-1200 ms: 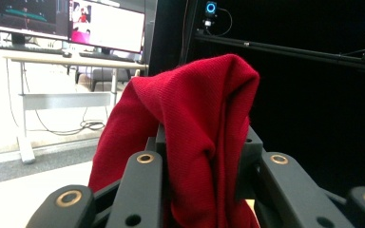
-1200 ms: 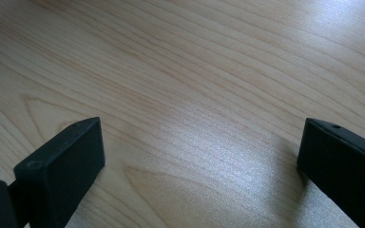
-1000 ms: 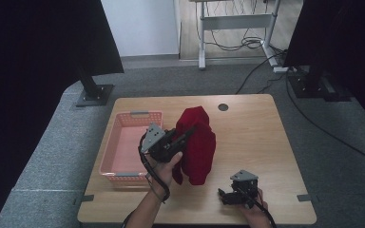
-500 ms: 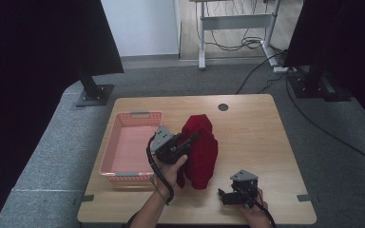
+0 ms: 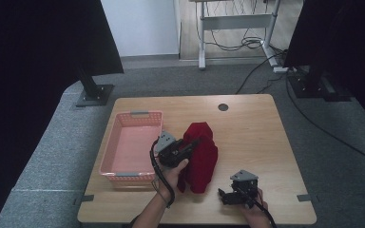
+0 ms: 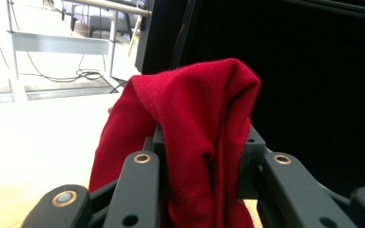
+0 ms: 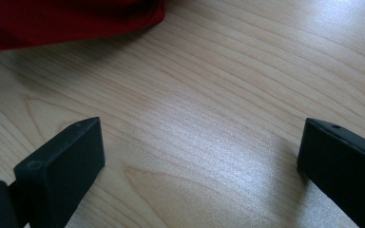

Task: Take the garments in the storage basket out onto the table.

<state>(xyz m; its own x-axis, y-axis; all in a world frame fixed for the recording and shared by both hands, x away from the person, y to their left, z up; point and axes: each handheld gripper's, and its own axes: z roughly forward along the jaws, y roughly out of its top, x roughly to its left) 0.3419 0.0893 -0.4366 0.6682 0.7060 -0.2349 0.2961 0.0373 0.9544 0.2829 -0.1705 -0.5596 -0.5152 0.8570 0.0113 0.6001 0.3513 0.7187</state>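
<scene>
Left gripper point(image 5: 183, 148) lowered, red cloth point(image 6: 195, 137) pinched between jaws

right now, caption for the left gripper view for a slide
Left gripper shut on a bunched red cloth above the wooden table.

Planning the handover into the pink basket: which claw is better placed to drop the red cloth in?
Left. The left claw is shut on the red cloth beside the pink basket; the right claw rests open, empty.

The left gripper point(image 5: 190, 145) has sunk toward the table point(image 5: 247, 128); the gripped red cloth point(image 5: 202, 159) has slumped lower, bunching beside the pink basket point(image 5: 130, 142).
</scene>
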